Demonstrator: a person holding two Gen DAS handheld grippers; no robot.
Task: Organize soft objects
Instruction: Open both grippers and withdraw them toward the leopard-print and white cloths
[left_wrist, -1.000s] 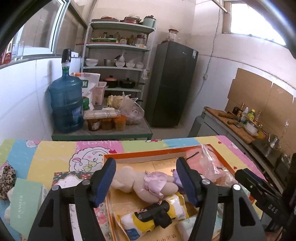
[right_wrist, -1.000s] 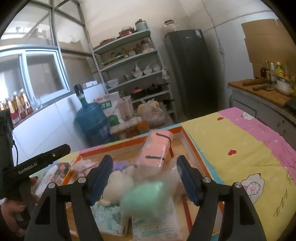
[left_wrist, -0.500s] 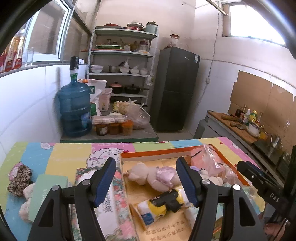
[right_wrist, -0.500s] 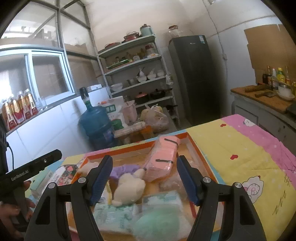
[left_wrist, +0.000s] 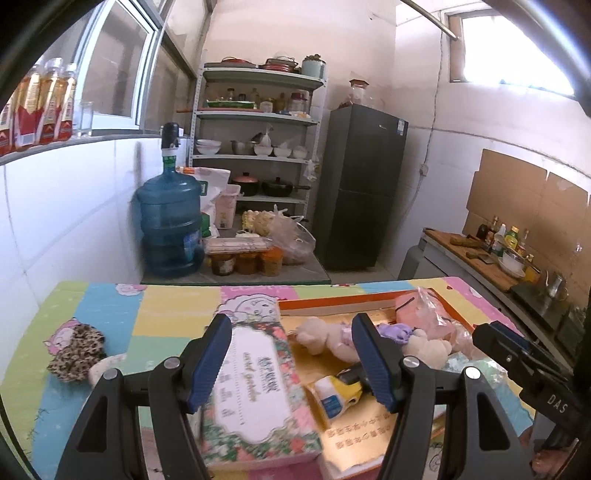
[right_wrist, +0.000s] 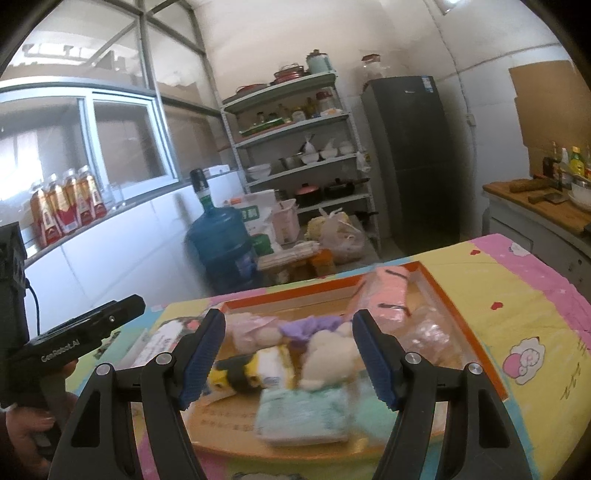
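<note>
The leopard-print soft toy (left_wrist: 75, 350) lies alone near the surface's left edge, well apart from the orange tray (left_wrist: 332, 305), so the left gripper (left_wrist: 291, 356), wide and empty, is nearer than the equally wide, empty right gripper (right_wrist: 288, 356).

Home kitchen: fridge (left_wrist: 360, 184), crockery shelves (left_wrist: 258, 122), stove (left_wrist: 543, 299).

White tiled walls (left_wrist: 66, 221), metal shelving (left_wrist: 258, 122), dark fridge (left_wrist: 362, 184).
</note>
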